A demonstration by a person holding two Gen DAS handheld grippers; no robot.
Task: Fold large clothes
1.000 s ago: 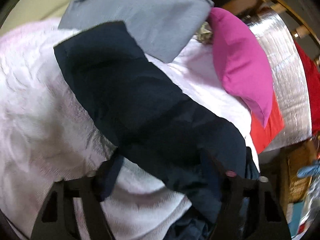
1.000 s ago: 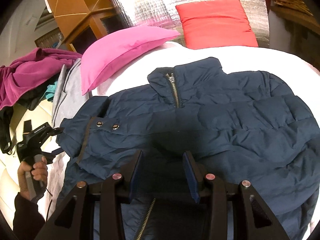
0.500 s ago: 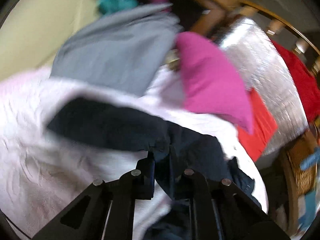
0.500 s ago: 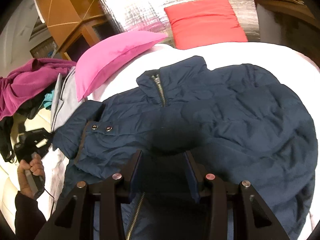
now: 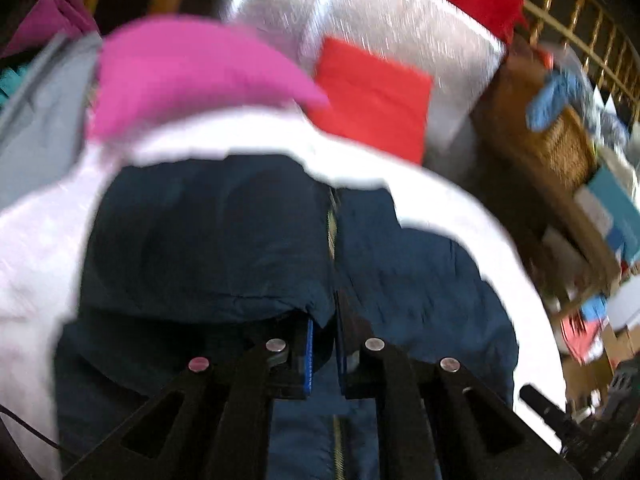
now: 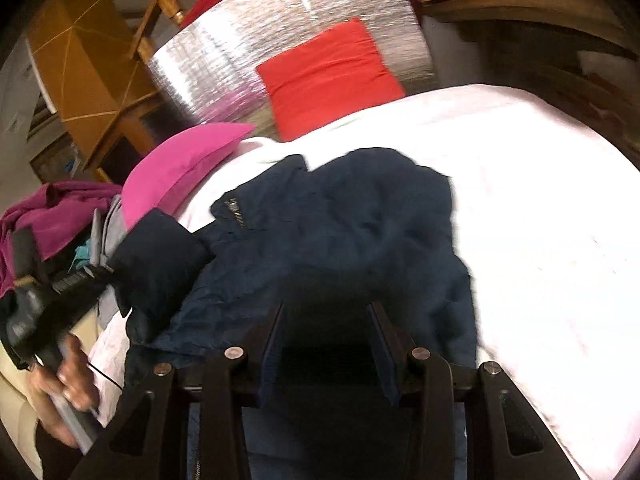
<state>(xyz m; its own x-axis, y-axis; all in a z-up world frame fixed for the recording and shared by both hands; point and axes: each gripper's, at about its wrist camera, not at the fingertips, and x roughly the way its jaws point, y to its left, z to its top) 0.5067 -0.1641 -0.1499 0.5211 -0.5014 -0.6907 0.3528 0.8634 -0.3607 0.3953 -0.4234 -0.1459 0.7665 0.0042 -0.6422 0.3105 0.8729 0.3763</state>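
Folding is at the sleeve step: the left gripper [image 5: 324,344], jaws pinched tight on the sleeve [image 6: 160,256], lifts it beside the jacket [image 6: 340,240] on the bed [image 6: 540,220], while the right gripper [image 6: 328,344] grips the near hem half-open, and next the sleeve should go right across the chest.

No readable text, label, brand, number or sign in either view. Both views motion-blurred. Boxes and packages [image 5: 608,200] on far-right shelving, left wrist view: coloured faces only, any print smeared past reading. Navy jacket [image 6: 340,240] on bed: no legible tag or logo; zipper and fabric only. Black gripper body at left edge, right wrist view: no marking legible.
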